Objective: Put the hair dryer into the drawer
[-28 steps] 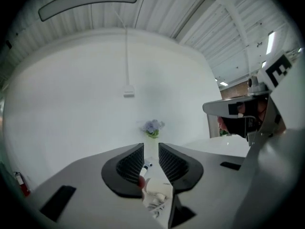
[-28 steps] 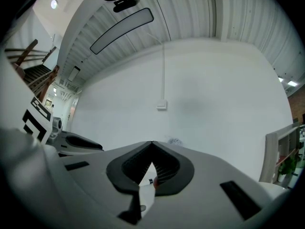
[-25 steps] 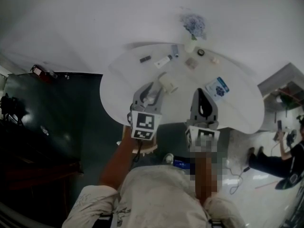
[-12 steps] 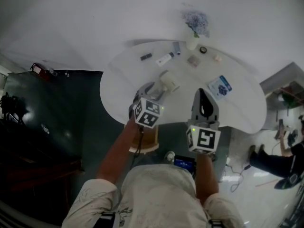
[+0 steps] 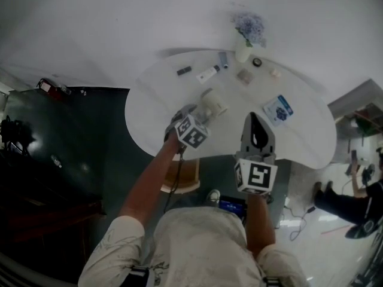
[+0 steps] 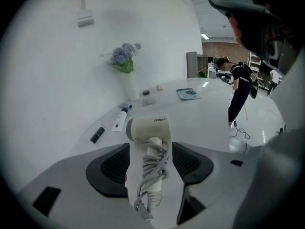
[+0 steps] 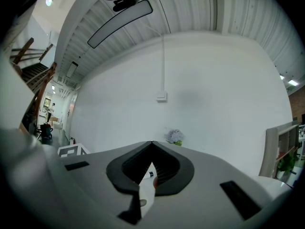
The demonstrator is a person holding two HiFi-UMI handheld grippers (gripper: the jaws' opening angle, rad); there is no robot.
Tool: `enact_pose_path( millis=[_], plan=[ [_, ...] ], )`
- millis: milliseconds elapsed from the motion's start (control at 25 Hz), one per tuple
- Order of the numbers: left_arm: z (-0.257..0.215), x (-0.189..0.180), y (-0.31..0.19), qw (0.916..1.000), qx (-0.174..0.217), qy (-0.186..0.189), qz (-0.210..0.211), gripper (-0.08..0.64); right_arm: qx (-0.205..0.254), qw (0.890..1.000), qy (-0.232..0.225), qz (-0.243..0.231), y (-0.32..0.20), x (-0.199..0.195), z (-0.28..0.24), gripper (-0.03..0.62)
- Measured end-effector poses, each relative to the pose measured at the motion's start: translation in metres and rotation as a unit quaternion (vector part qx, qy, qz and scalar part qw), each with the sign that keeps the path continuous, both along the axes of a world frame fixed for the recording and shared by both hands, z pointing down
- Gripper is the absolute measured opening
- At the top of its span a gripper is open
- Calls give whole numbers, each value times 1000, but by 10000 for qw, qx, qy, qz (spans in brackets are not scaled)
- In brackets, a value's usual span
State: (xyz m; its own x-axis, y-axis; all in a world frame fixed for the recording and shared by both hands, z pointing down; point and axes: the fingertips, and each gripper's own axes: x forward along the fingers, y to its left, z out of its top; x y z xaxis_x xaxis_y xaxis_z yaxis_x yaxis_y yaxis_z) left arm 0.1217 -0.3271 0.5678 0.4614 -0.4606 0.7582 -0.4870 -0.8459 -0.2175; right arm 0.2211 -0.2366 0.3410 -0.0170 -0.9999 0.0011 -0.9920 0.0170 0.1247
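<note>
The hair dryer (image 6: 147, 130) lies on the white desk (image 5: 302, 139), on the person's side of the vase (image 6: 127, 86), with its cord wound round the handle. The left gripper (image 6: 151, 162) slants down over it. Its fingers have just been opening and stand wide on either side of the handle without pressing it. The right gripper (image 7: 151, 146), farther from the vase, holds its fingers tip to tip on nothing.

Vase (image 5: 242, 54): white, purple-blue flowers (image 5: 249, 26) on top, right at the far edge of the round table (image 5: 299, 142).
Tube (image 5: 207, 75): white, lying just left of the vase.
Black stick (image 5: 184, 72): further left of the vase, past the tube.
Booklet (image 5: 279, 109): blue cover, flat, right of the vase and nearer.
Person (image 5: 347, 202): dark clothes, down on the floor, well right of the vase.
</note>
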Motion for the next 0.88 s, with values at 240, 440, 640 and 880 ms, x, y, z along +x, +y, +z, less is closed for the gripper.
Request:
enact_pose_path(
  millis=[240,440,640,880],
  plan=[
    [33,-2,-4,9983,-371,-433,151,281,-158,9999,-9,54,0,6,6,5],
    [58,-5,2,9928,-768,-837,387,291,-155,9997,193,44,2,9,11,5],
    [72,-5,5,9895,-1002,-945,438,291,-280,9995,45,108,2,10,14,5],
    [79,-4,0,9893,-984,-983,439,275,-336,9994,49,107,1,9,19,5]
  ],
)
